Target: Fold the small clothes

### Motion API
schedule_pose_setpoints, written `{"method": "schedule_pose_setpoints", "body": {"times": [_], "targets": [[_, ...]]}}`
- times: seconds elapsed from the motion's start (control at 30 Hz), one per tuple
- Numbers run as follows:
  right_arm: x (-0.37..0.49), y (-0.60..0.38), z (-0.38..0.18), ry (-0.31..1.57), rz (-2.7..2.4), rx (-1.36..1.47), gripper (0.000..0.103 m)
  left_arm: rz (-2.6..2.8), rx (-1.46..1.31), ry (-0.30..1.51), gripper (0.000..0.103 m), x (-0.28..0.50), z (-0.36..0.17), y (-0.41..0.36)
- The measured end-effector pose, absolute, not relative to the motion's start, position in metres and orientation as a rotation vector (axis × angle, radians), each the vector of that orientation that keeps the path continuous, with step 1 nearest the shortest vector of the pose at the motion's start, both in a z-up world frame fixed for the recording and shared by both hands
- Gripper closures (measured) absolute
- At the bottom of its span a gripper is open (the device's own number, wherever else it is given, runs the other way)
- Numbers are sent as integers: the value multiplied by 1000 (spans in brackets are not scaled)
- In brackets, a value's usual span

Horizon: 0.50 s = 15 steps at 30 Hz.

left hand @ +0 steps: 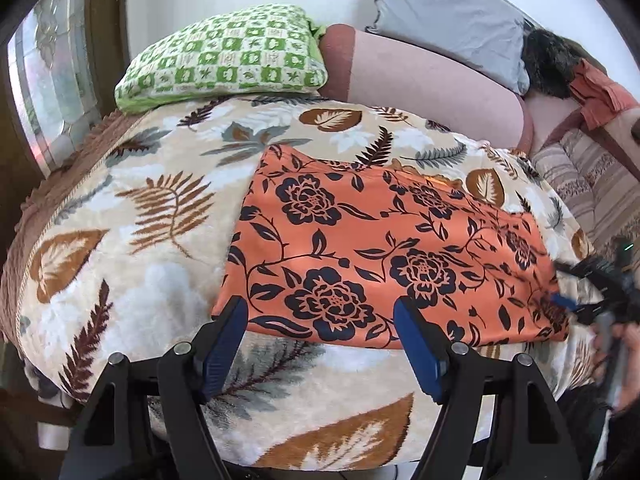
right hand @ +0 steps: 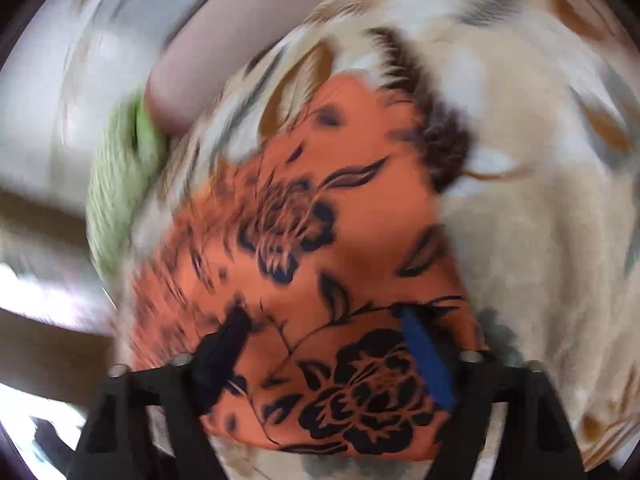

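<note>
An orange cloth with a dark navy flower print lies flat on a leaf-patterned blanket. My left gripper is open and empty, its fingertips at the cloth's near edge. My right gripper shows blurred at the cloth's right corner in the left wrist view. In the right wrist view, which is motion-blurred, the right gripper is open above the cloth, with nothing between its fingers.
A green checked pillow lies at the back left, a pink bolster and a grey pillow behind the cloth. A striped cushion and an orange garment lie at the right. The blanket's front edge is below my left gripper.
</note>
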State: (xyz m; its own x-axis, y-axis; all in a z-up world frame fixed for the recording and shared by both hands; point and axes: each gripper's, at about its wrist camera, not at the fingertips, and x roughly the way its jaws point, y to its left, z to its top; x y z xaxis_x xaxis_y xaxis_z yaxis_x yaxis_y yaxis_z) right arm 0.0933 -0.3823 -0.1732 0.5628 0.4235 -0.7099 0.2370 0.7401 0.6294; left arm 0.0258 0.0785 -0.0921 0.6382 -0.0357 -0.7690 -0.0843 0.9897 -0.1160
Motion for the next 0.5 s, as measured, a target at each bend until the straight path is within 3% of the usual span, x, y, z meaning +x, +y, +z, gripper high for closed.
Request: {"method": "schedule_pose_setpoints", "body": {"times": [0.1,0.17,0.33,0.5], "targets": [[60,-383,-139,898,145,699,25,35,-144,889,27,30,-96,75],[30,-388,-138,888,165,762,17,33,-152,902,27,33,-101,69],[-10,-401,-193,967,144,1005,17,-17,-94,924,27,46,-113,40],[8,-408,-230,948,164,1243,17,-42,-75,941,27,57,-119,22]]}}
